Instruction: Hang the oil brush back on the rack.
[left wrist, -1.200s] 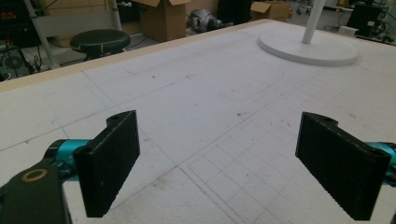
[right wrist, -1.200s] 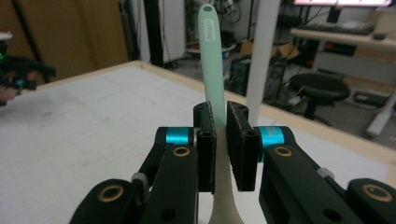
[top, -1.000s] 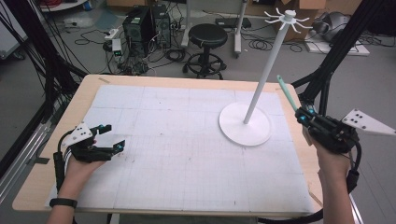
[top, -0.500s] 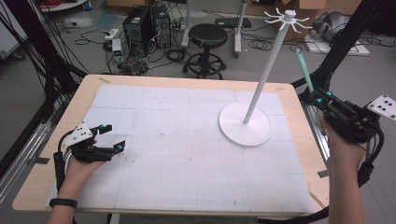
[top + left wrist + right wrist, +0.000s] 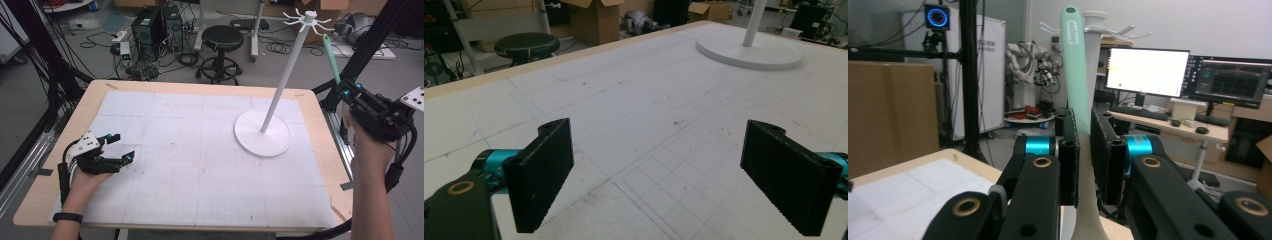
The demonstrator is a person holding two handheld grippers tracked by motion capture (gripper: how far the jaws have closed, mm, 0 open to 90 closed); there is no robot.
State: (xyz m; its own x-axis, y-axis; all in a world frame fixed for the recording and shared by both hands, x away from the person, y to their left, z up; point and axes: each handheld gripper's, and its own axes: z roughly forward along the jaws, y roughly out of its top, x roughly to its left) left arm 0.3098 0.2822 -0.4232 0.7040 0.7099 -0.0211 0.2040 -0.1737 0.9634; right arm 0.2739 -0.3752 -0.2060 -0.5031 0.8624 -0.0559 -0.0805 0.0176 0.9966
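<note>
Right claw [image 5: 345, 90]: clenched on mint-green spatula handle [image 5: 331, 57], risen since earlier, nearer hook stand [image 5: 285, 75]. Right gripper view: handle's hanging hole. Left claw [image 5: 116, 148]: released, resting on worktop [image 5: 200, 87].

Right claw [image 5: 348, 90] and mint utensil [image 5: 330, 57] higher now.

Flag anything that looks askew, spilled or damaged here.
Nothing stands out. The white hook stand sits upright on the mat, the right claw grips the green utensil cleanly, and the left claw is open over the mat.
</note>
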